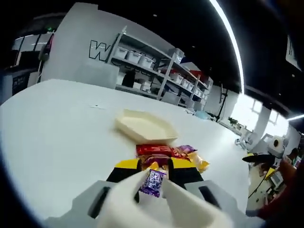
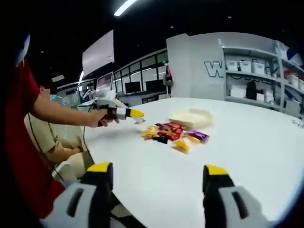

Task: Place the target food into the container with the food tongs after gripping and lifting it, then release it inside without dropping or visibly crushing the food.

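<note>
My left gripper (image 1: 153, 186) pinches a purple candy (image 1: 153, 183); right gripper (image 2: 159, 183) open. Next: carry to the container (image 1: 145, 127), release gently.

purple wrapped candy (image 1: 153, 183) | cream tray (image 1: 145, 127) | white table (image 1: 57, 123) | red, yellow, possibly orange snack pile (image 2: 173, 132)

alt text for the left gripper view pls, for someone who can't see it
The left gripper pinches a purple candy wrapper between white tong tips above a white table. Just beyond lie a pile of wrapped snacks and an empty cream tray.
</note>
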`<state>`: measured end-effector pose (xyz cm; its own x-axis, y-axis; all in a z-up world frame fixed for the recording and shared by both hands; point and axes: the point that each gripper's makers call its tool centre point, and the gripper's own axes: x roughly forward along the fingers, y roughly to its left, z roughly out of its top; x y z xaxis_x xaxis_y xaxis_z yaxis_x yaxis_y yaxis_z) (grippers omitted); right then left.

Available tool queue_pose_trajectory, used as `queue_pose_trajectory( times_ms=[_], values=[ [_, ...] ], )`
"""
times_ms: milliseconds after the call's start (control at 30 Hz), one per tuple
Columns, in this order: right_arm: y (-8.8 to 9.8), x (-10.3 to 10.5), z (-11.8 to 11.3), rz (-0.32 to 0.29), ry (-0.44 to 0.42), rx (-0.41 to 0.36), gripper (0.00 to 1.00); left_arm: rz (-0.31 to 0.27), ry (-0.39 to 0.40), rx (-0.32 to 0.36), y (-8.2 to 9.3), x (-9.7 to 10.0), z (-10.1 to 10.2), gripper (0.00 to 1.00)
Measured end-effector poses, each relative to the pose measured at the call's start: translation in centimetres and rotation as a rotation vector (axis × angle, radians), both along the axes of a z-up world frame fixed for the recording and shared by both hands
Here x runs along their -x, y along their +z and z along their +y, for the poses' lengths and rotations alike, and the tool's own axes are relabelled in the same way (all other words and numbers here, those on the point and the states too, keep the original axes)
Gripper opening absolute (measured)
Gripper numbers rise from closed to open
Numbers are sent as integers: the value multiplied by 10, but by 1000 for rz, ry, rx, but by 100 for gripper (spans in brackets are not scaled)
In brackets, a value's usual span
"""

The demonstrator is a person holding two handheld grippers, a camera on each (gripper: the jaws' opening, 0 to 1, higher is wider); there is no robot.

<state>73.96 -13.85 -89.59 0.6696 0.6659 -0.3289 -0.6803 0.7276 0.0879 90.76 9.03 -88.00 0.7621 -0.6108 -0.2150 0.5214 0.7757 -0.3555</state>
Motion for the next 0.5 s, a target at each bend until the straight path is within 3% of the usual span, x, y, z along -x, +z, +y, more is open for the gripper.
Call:
queue_pose_trajectory(
  times_ms=[200,367,500],
  values=[
    [1,-2,-5,-14,-12,13,78,-26,2,37,21,-25,-9,20],
    [-2,-1,-13,-2,-30,22,81,-22,-5,37,21,-49,-21,20],
    [-5,-2,-21,12,-46,38,81,-19,-36,27,23,-71,-41,21]
  ],
)
